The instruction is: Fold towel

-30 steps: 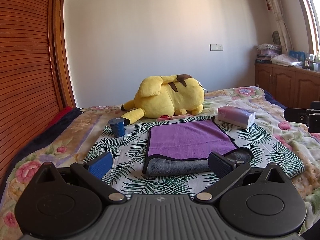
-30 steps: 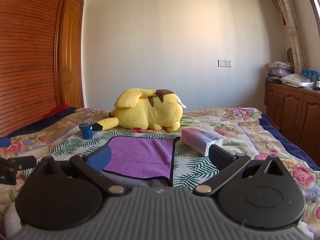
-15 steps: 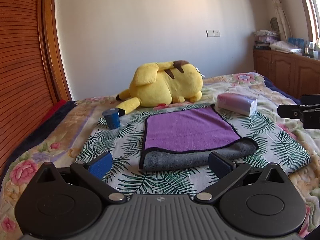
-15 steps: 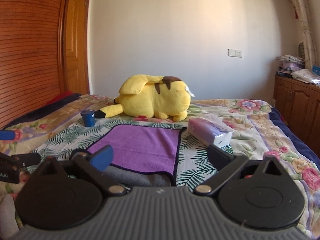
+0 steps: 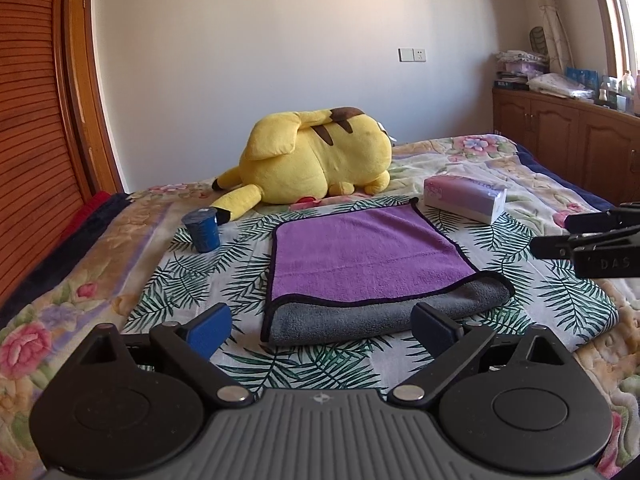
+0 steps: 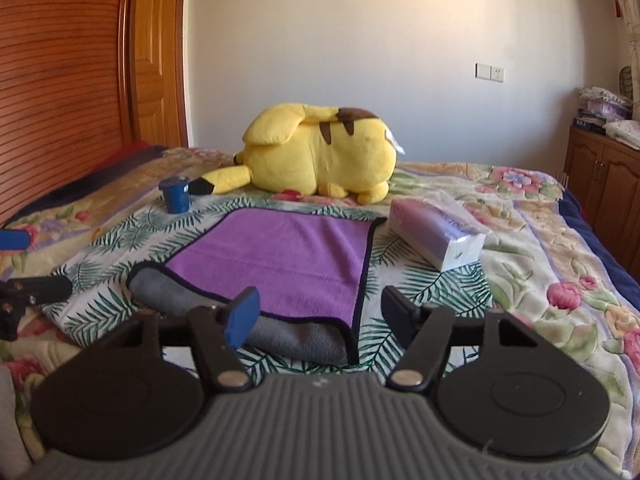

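Note:
A purple towel with a grey underside and dark edging (image 5: 364, 256) lies folded over on a palm-leaf cloth on the bed; its grey fold faces me. It also shows in the right wrist view (image 6: 288, 256). My left gripper (image 5: 320, 330) is open and empty, just short of the towel's near grey edge. My right gripper (image 6: 320, 312) is open and empty, over the towel's near right corner. The right gripper's fingers (image 5: 580, 236) show at the right edge of the left wrist view.
A yellow plush toy (image 5: 316, 164) lies behind the towel. A blue cup (image 5: 202, 230) stands to the towel's left, a tissue pack (image 5: 466, 198) to its right. A wooden wardrobe (image 5: 32, 120) is on the left, cabinets (image 5: 568, 136) on the right.
Both grippers have moved closer to the towel and tilted down a little, so the towel looks larger. Both stay open and empty.

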Demonstrator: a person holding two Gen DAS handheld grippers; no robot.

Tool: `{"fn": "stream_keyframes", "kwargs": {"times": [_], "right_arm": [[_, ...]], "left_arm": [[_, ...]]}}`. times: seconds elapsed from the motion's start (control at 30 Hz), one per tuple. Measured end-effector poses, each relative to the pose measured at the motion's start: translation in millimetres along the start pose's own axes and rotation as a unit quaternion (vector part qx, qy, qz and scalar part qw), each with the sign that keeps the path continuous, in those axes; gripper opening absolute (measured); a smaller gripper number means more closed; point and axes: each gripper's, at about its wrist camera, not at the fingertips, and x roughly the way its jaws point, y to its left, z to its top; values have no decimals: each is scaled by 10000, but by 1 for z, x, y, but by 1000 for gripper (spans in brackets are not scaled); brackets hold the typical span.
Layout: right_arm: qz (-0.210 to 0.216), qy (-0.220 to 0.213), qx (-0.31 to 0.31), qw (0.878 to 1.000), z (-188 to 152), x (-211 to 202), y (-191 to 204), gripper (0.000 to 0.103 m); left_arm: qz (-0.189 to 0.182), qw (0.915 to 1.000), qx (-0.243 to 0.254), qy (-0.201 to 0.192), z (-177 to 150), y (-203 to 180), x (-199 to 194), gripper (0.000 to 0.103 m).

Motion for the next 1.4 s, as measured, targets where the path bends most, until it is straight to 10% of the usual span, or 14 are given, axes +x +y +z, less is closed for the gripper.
{"fn": "stream_keyframes", "kwargs": {"times": [1.4], "right_arm": [[361,1052,-77,9938,-5,86,-9,49]], "left_arm": [[-441,9967,-124,663,6,48,110,44]]}}
